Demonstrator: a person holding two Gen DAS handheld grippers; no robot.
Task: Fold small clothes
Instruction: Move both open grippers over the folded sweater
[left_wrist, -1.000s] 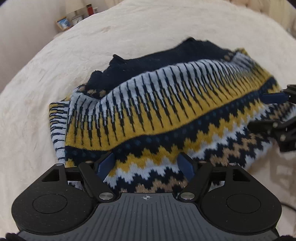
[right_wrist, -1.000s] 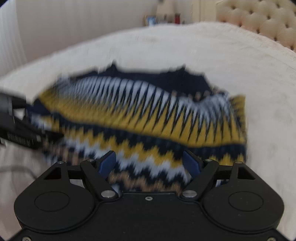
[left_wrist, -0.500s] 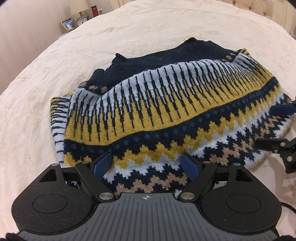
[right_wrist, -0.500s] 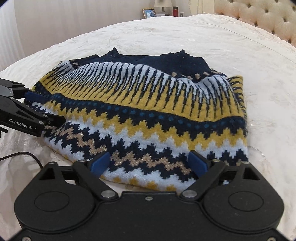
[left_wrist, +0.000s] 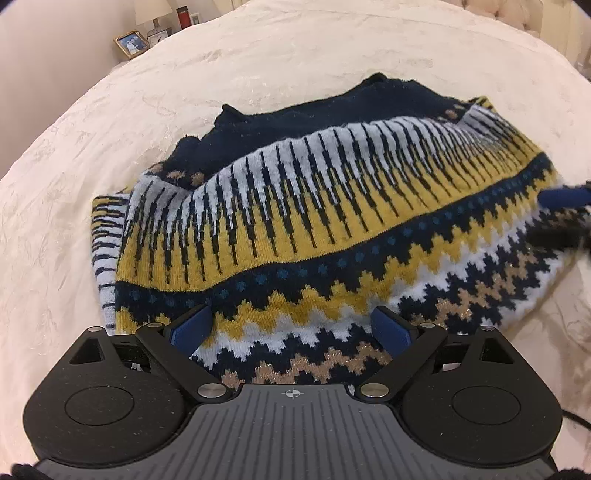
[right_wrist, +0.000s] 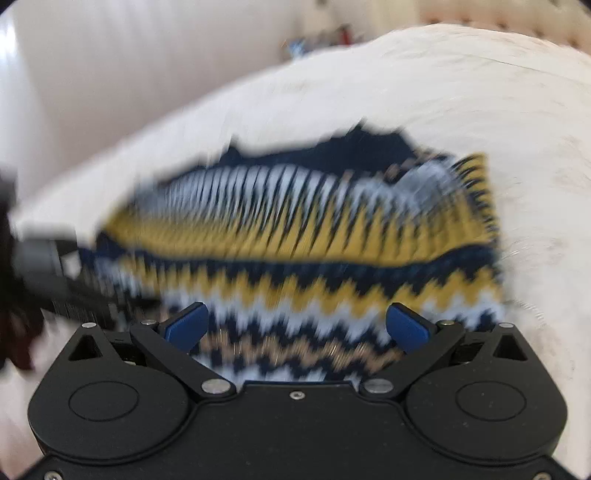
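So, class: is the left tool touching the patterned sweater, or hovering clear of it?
Cannot tell. In the left wrist view the left tool stands open over the sweater, but neither contact nor gap shows plainly.

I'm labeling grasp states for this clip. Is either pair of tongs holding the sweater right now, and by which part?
Nothing is held. The left tongs and right tongs are both open over the sweater's near zigzag edge.

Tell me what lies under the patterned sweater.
The sweater lies on a cream bedspread, which shows all around it. A dark navy layer of the same sweater peeks out beneath the folded top layer. Anything else beneath is covered by the knit.
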